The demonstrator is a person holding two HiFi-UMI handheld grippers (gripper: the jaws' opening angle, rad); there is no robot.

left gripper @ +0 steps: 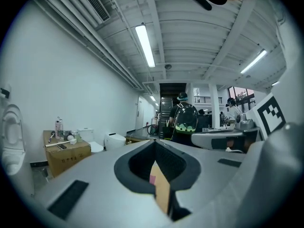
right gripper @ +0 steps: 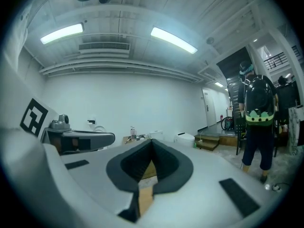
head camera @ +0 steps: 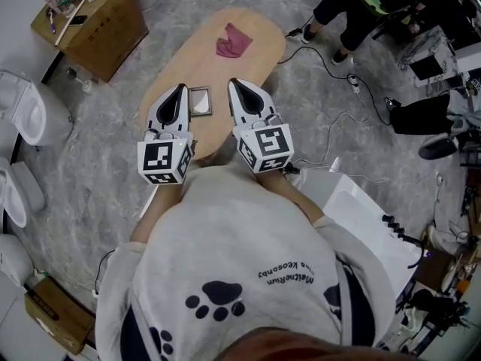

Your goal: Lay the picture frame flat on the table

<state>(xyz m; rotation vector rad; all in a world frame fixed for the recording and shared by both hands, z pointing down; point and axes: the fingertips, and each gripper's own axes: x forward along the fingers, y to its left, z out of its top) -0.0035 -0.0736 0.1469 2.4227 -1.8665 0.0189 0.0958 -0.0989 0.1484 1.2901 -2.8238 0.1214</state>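
A small picture frame [head camera: 200, 101] with a light pane faces up on the oval wooden table [head camera: 225, 70] and seems to lie flat near its front end. My left gripper [head camera: 180, 89] hovers just left of the frame, jaws shut and empty. On the frame's right, my right gripper [head camera: 234, 83] is also shut, with nothing in it. Both point towards the table's far end. In the left gripper view the shut jaws [left gripper: 154, 142] show only a strip of table and a bit of pink between them. The right gripper view shows its shut jaws [right gripper: 152, 140] aimed across the room; the frame is hidden there.
A pink cloth [head camera: 233, 40] lies on the far half of the table. A cardboard box [head camera: 101, 25] with small items stands at the back left, toilets [head camera: 34, 111] along the left. Cables [head camera: 338, 119] run over the floor at the right, where a person [head camera: 361, 2] stands.
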